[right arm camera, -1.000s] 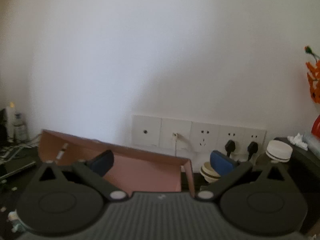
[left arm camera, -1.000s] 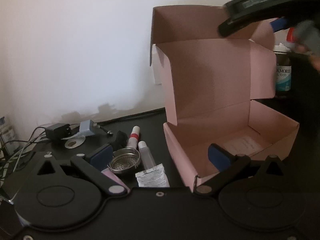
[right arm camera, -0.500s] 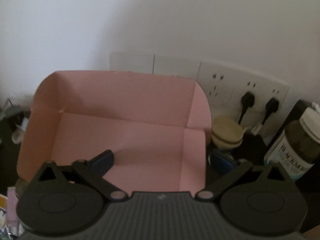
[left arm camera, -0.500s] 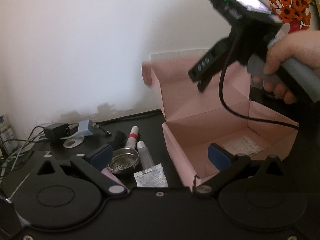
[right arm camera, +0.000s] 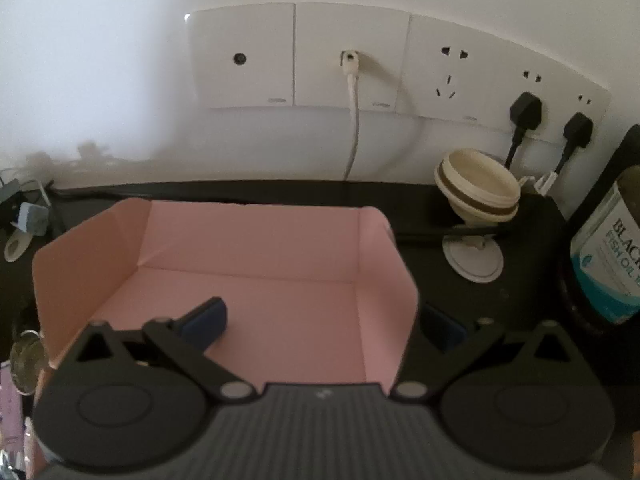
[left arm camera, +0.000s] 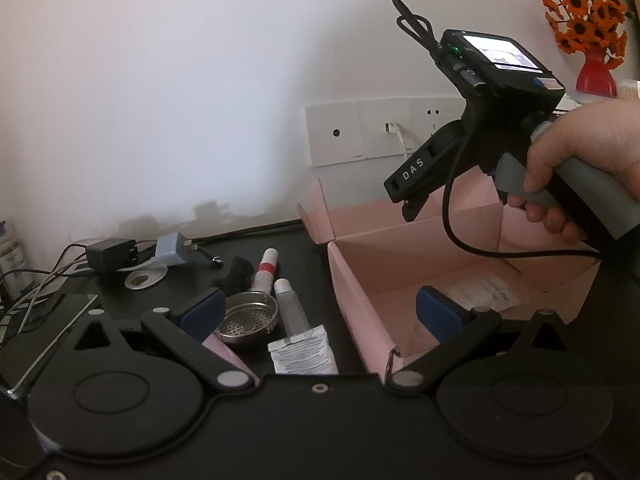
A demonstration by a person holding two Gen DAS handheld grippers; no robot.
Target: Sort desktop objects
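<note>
An open pink cardboard box [left arm camera: 440, 264] stands on the black desk, its lid folded back flat toward the wall [right arm camera: 248, 264]. Left of it lie a metal strainer [left arm camera: 248, 318], a red-banded white tube [left arm camera: 266, 268], a clear tube [left arm camera: 290, 312], a white sachet [left arm camera: 302, 350] and a pink item [left arm camera: 224, 354]. My left gripper [left arm camera: 316, 314] is open and empty, low over the box's left wall. My right gripper [right arm camera: 324, 322] is open and empty above the lid, straddling its right flap; its body shows in the left wrist view [left arm camera: 480, 120].
A black charger [left arm camera: 110, 254], a blue-grey plug [left arm camera: 172, 248], cables and a phone [left arm camera: 44, 340] lie at the left. Wall sockets [right arm camera: 360, 60], a cream funnel-shaped cup [right arm camera: 478, 192] and a fish oil bottle [right arm camera: 612, 260] are behind and right of the box. A red flower vase [left arm camera: 594, 72] stands far right.
The box lid has swung from upright to folded back flat. My right gripper has tilted down and come low over the lid. My left gripper has stayed still.
</note>
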